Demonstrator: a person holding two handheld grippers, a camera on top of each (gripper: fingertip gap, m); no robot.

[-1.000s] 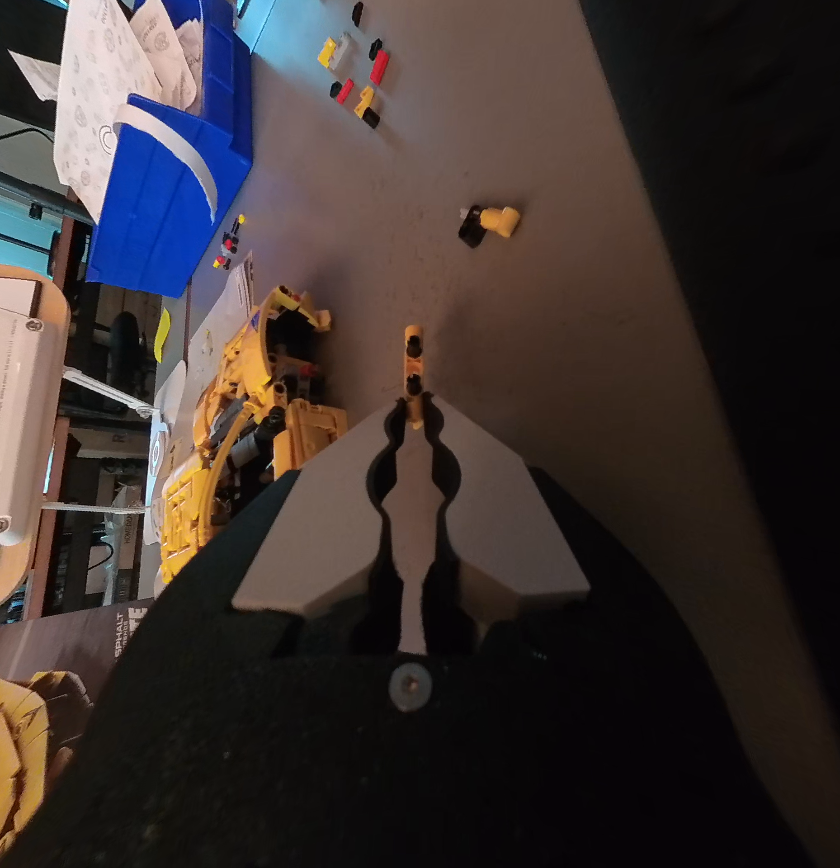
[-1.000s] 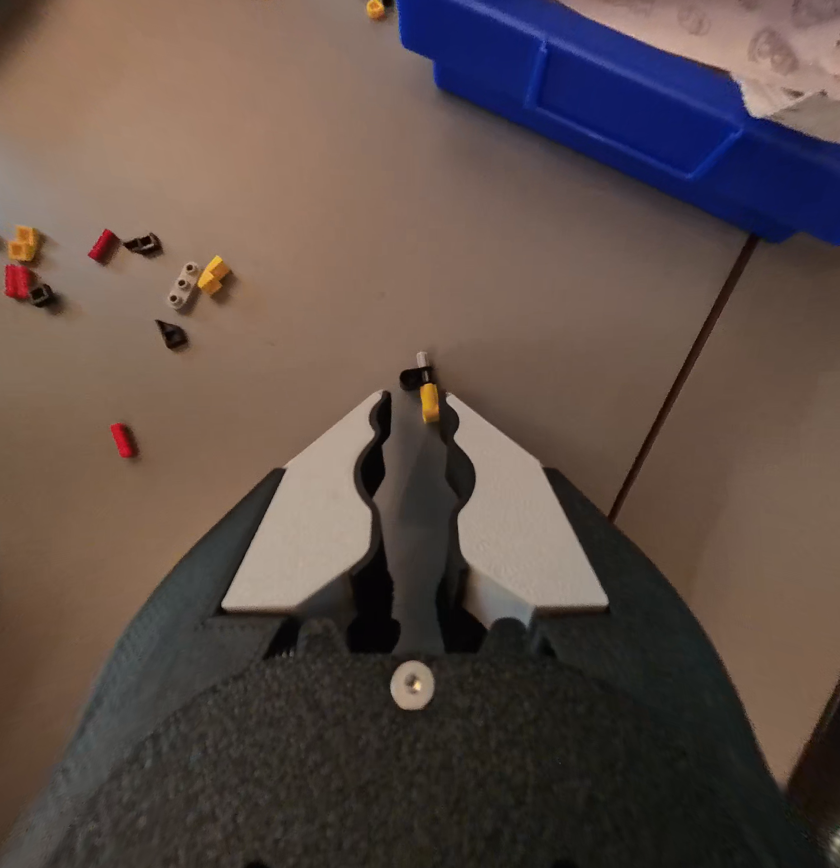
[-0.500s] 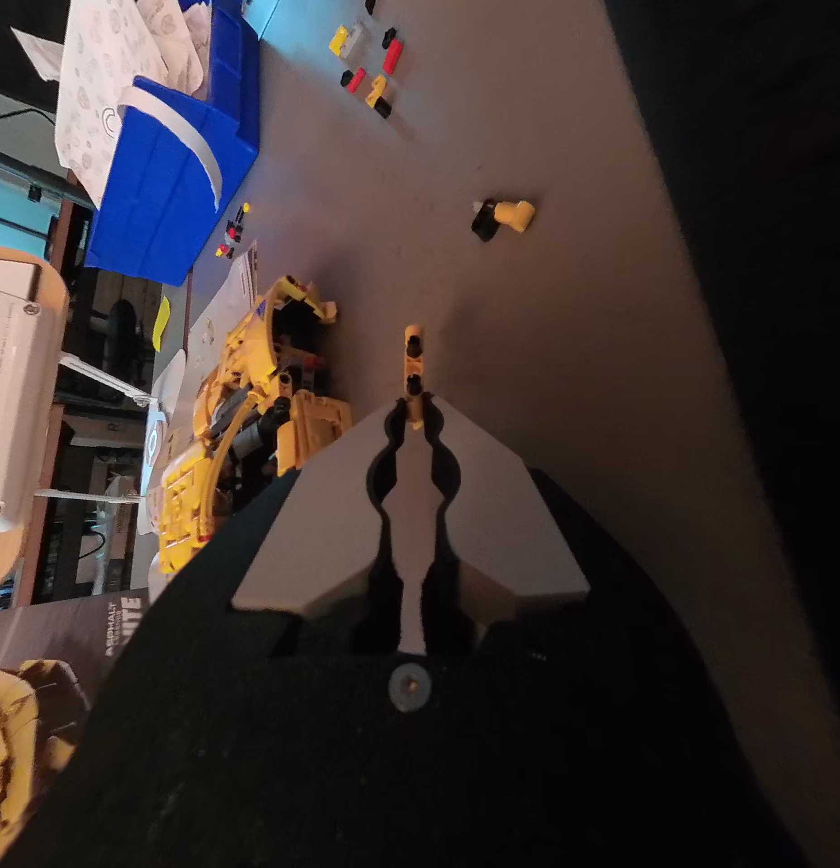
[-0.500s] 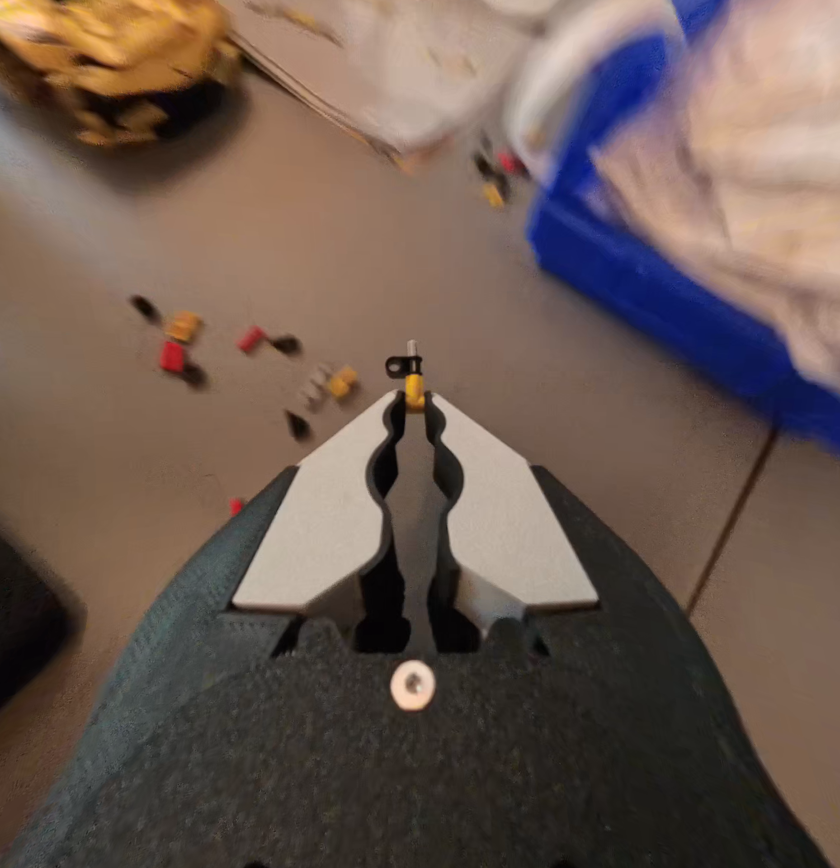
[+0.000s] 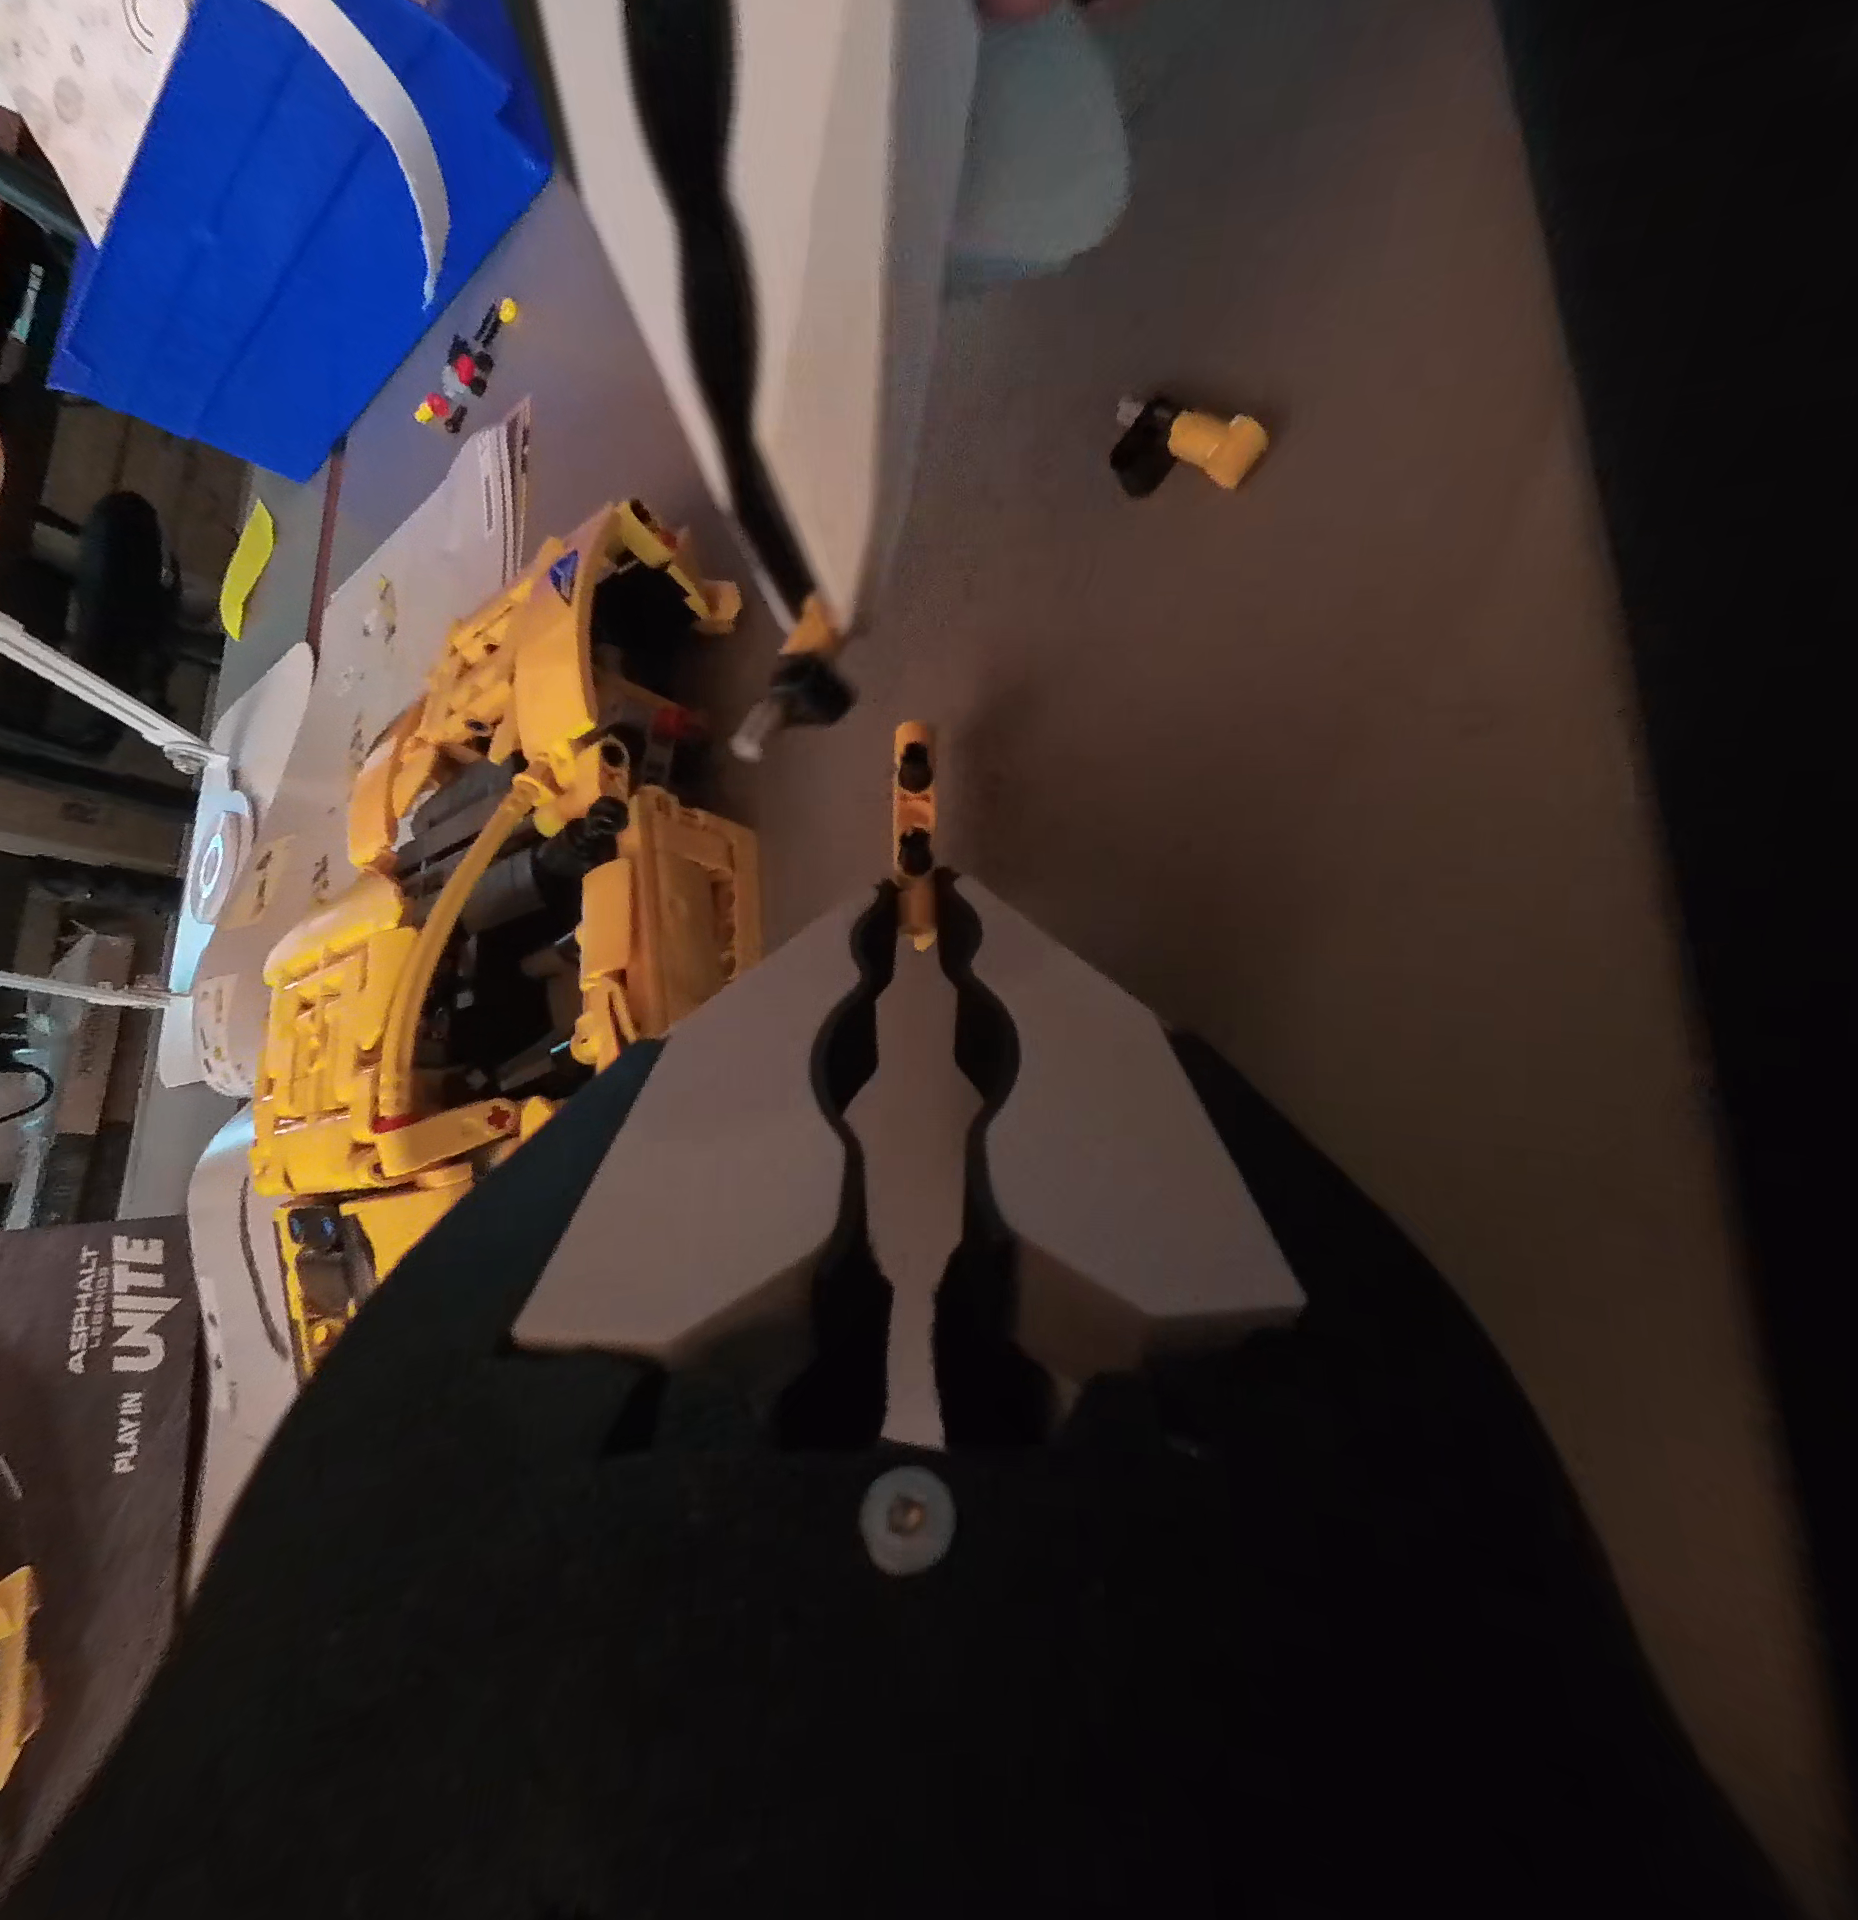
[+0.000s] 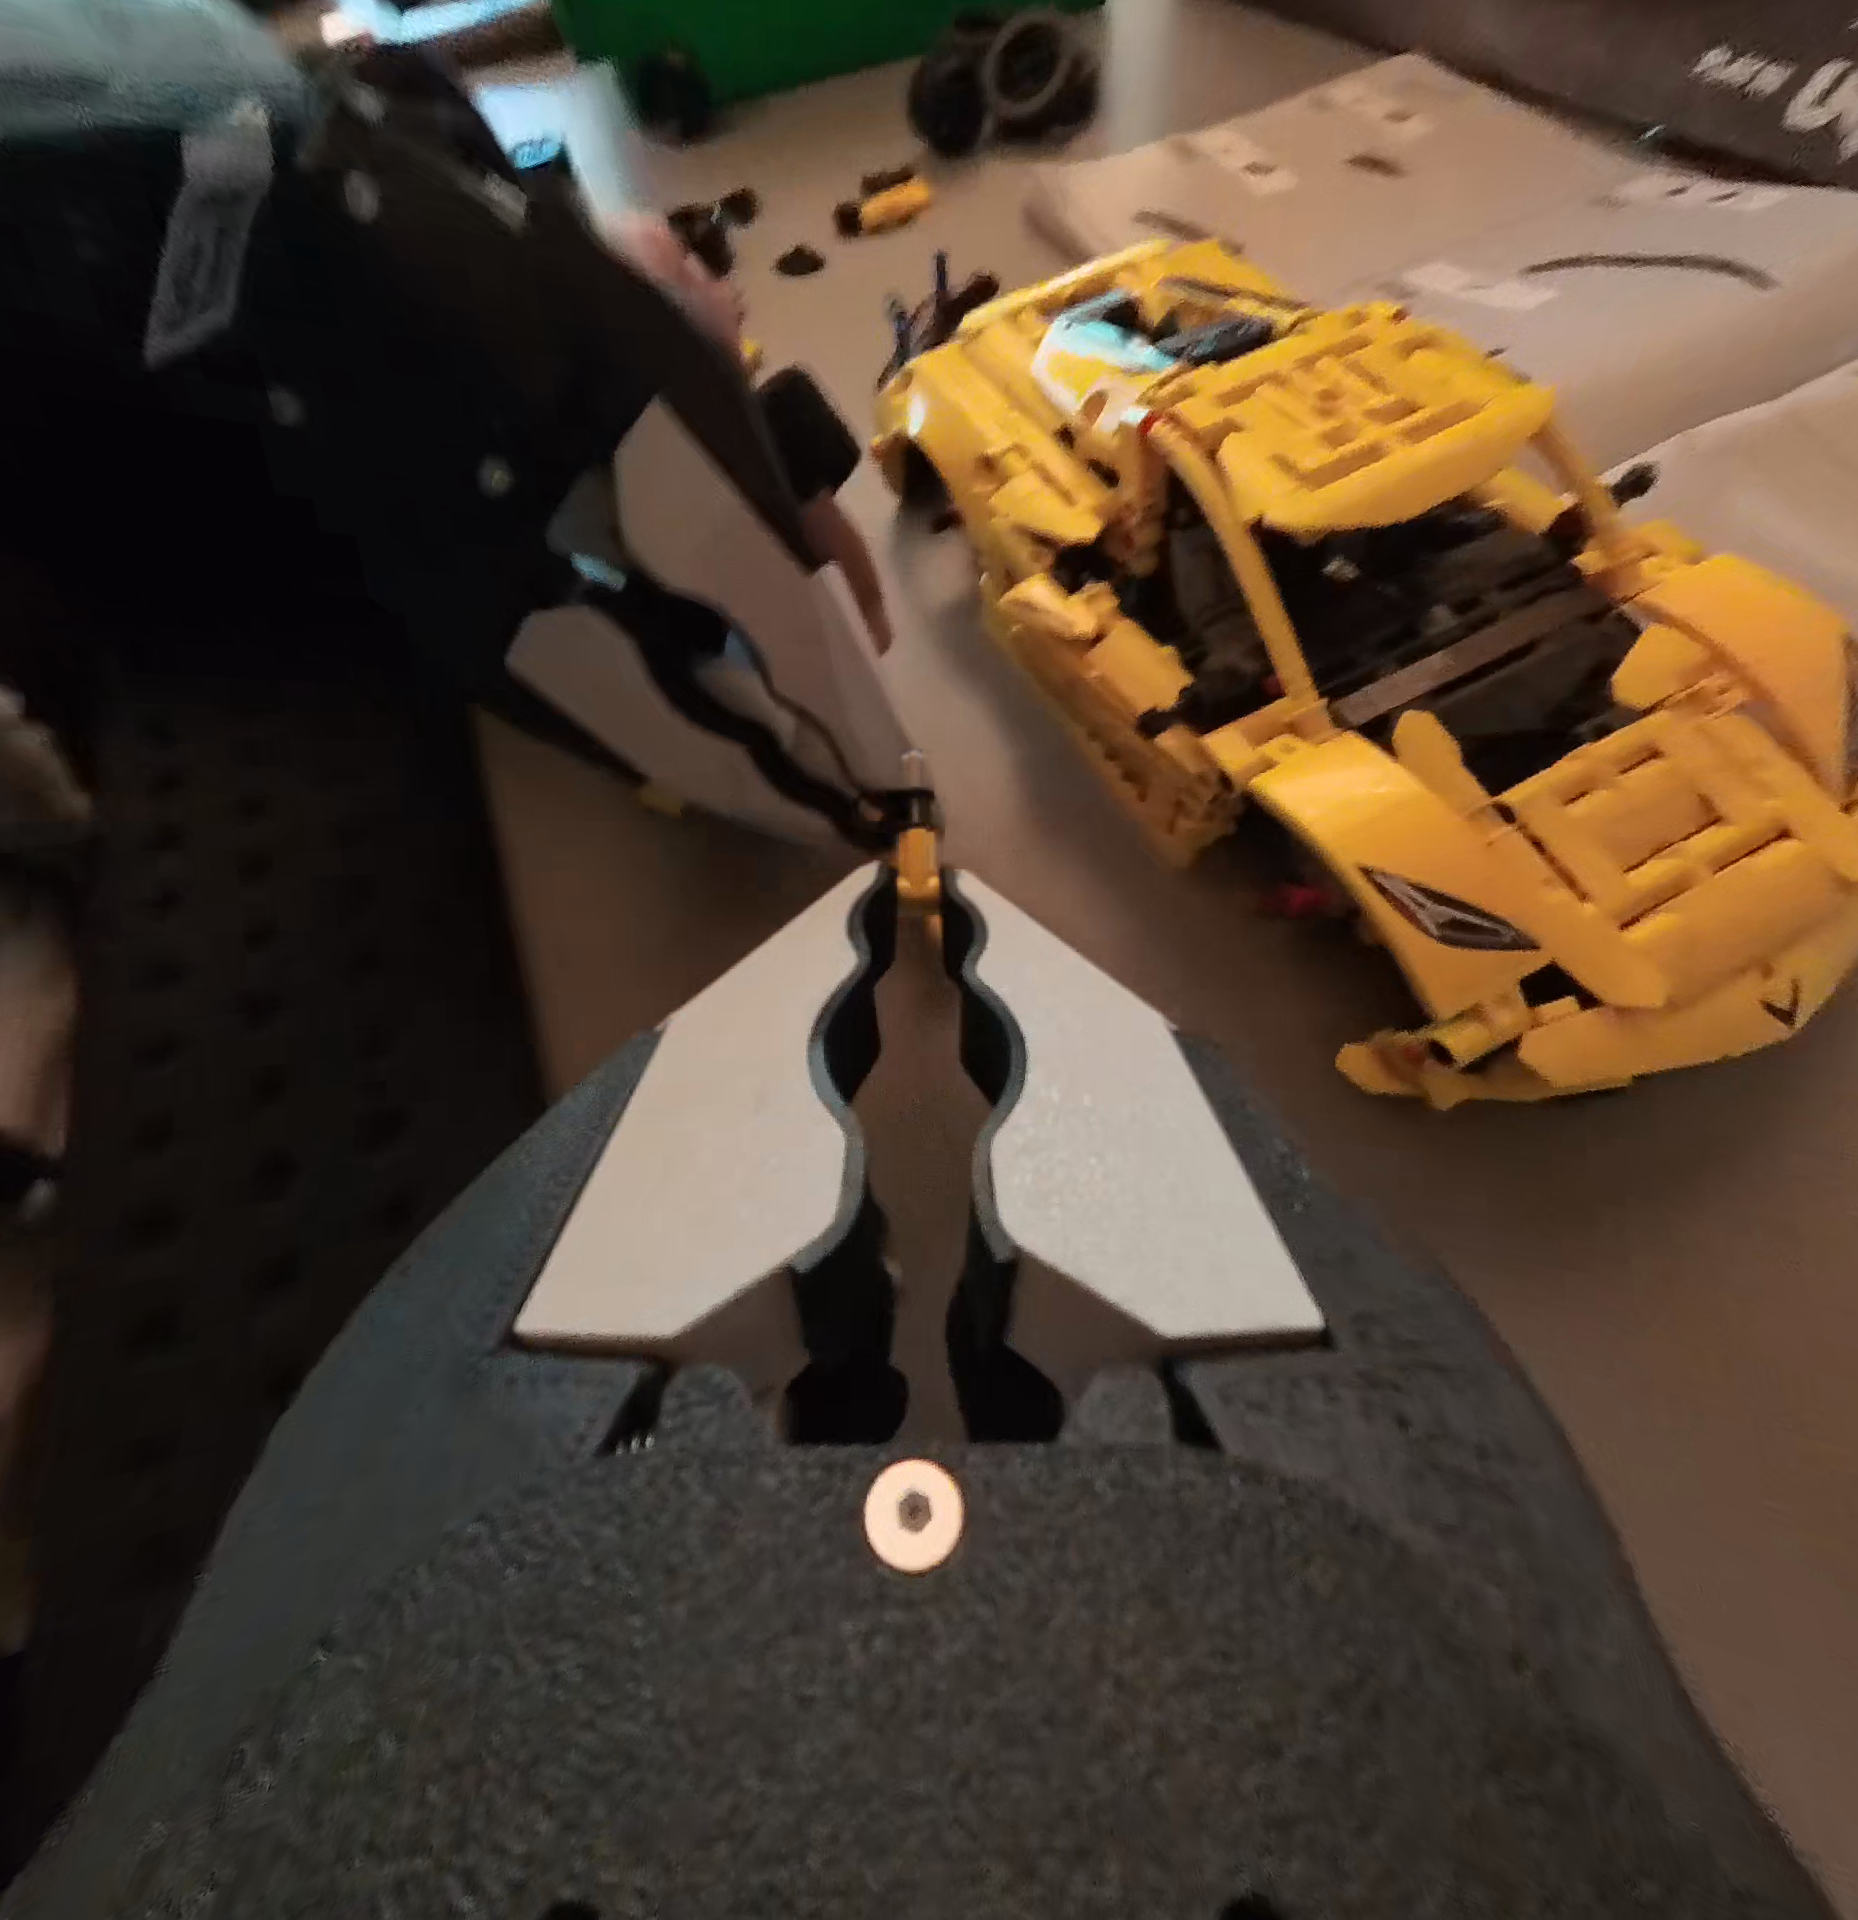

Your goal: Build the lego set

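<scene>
Pinching a slim yellow beam (image 5: 916,821) by its near end, the left gripper (image 5: 916,914) is clenched on it, the beam running straight forward from the tips with two black pins set in its holes, above the grey table (image 5: 1268,831). Ahead of those tips and slightly to the left, the right gripper (image 5: 816,623) comes in from farther off, its pale fingers (image 5: 842,312) blurred, carrying a small yellow-and-black connector (image 5: 800,686) with a light grey pin at its end, near the beam's far end but apart from it. Left of the left gripper lies the half-built yellow car (image 5: 509,904), on printed instruction sheets (image 5: 494,488), and beyond it a blue bin (image 5: 270,229). Farther ahead and to the right of the tips, a loose yellow elbow piece with a black part (image 5: 1190,457) rests on the table. In the right wrist view, the right gripper (image 6: 917,894) is clenched on the yellow stub of that connector (image 6: 912,847), whose black ring and grey pin stick out in front. Just beyond it and to the left sits the left gripper (image 6: 842,800), blurred, held by a hand (image 6: 852,561) in a dark sleeve. To the right of the right gripper's tips and ahead stands the yellow car (image 6: 1424,665), nose towards the near right, on the table (image 6: 1424,1351); small loose pieces (image 6: 883,203) and black tyres (image 6: 1008,83) lie farther back.
</scene>
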